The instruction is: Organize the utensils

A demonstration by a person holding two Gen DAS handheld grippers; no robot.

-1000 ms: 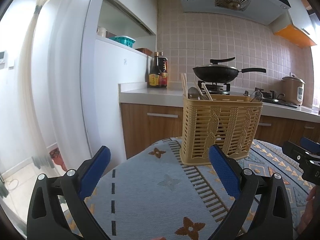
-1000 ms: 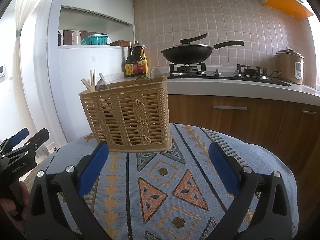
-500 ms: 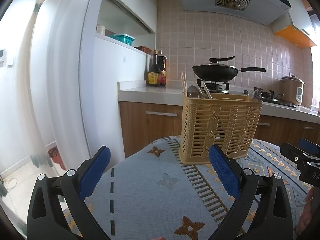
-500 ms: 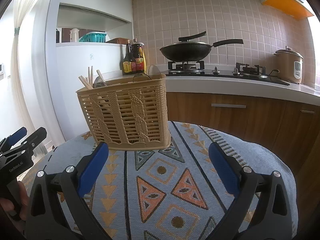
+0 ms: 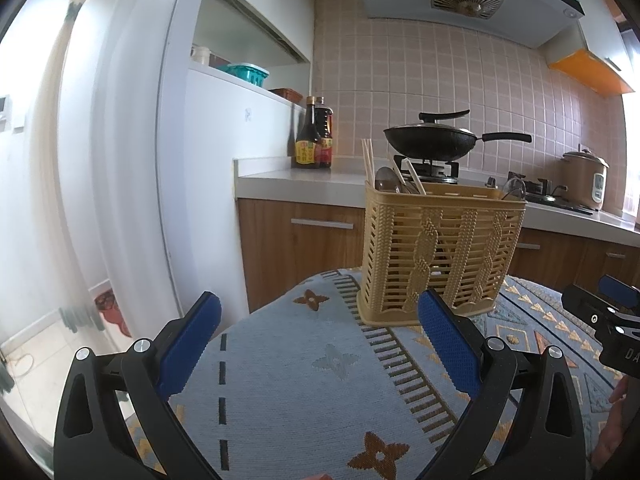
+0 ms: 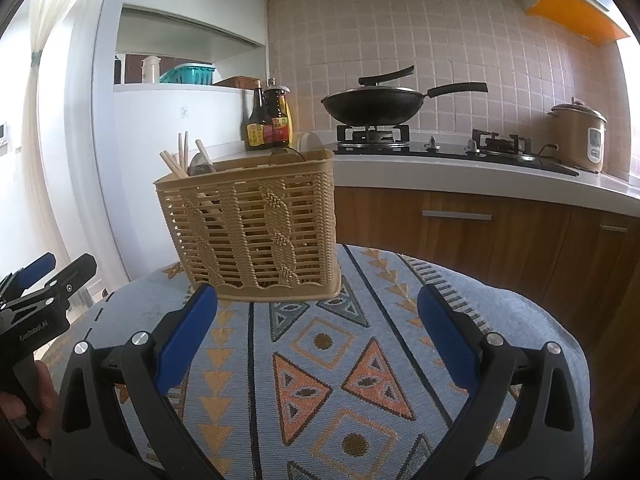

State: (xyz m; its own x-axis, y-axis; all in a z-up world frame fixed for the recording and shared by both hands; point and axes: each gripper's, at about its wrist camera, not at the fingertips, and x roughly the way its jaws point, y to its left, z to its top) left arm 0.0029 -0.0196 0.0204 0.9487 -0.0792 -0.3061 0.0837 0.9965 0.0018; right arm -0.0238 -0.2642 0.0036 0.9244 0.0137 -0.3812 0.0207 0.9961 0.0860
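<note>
Left wrist view: my left gripper [image 5: 318, 338] hovers low over the patterned cloth [image 5: 304, 380] that covers the surface, its blue-padded jaws spread wide with nothing between them. Ahead and a little to the right stands the tan woven utensil basket [image 5: 440, 256], upright near the far edge of the cloth. Chopsticks [image 5: 367, 157] and a metal spoon [image 5: 386, 180] rise from its left end. At the right edge of this view my right gripper [image 5: 600, 312] comes in from the side, apart from the basket.

Right wrist view: my right gripper [image 6: 316, 324] likewise sits above the cloth [image 6: 332, 380], jaws wide apart and holding nothing. The utensil basket [image 6: 256, 224] stands just beyond my left pad [image 6: 188, 338], close to it but not gripped. The chopsticks [image 6: 182, 156] lean out of its left end. My left gripper [image 6: 40, 280] shows at the left edge, held by a hand [image 6: 24, 412].

Behind the basket runs a kitchen worktop [image 6: 460, 168] with a black wok [image 6: 376, 106] on a gas burner, two sauce bottles [image 6: 270, 124] by the wall and a rice cooker [image 6: 578, 136] at the far right.
</note>
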